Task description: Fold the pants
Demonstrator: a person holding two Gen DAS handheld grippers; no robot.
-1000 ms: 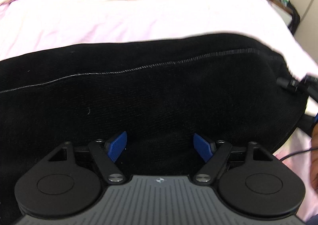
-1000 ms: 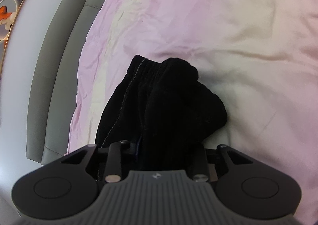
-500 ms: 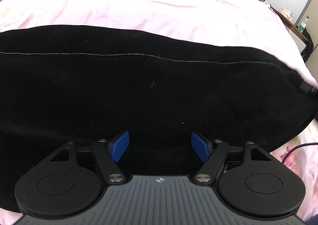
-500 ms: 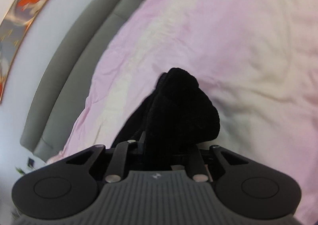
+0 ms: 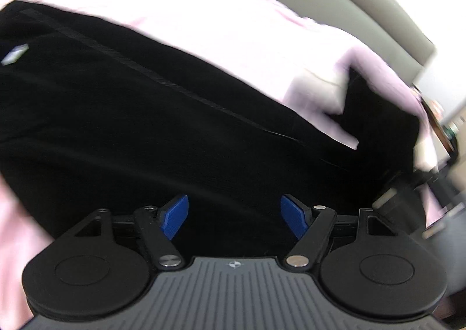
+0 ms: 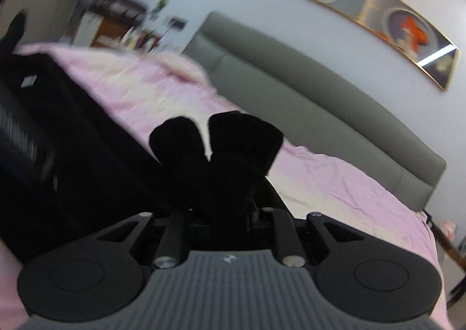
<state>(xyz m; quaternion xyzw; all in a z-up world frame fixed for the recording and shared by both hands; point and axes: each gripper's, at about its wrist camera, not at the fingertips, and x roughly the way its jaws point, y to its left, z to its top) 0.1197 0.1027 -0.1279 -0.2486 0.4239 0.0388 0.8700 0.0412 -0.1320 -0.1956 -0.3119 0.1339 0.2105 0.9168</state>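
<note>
The black pants (image 5: 145, 126) stretch across the pink bed (image 5: 233, 33) in the left wrist view, with a stitched seam running diagonally and a small white tag at the far left. My left gripper (image 5: 234, 218) is open, its blue pads (image 5: 174, 216) spread just above the cloth near its front edge. In the right wrist view my right gripper (image 6: 224, 210) is shut on a bunched end of the pants (image 6: 230, 149), lifted off the bed. More of the pants (image 6: 58, 155) hangs to the left. The right fingertips are hidden by cloth.
A grey padded headboard (image 6: 320, 88) runs behind the pink bed (image 6: 349, 193). A framed picture (image 6: 378, 15) hangs on the wall above it. A cluttered wooden shelf (image 6: 122, 30) stands at the far left. Both views are motion-blurred.
The right gripper has lifted and swung its bunched end of the pants up, now facing the headboard. The left view has swung too; its pads stay open over the cloth.
</note>
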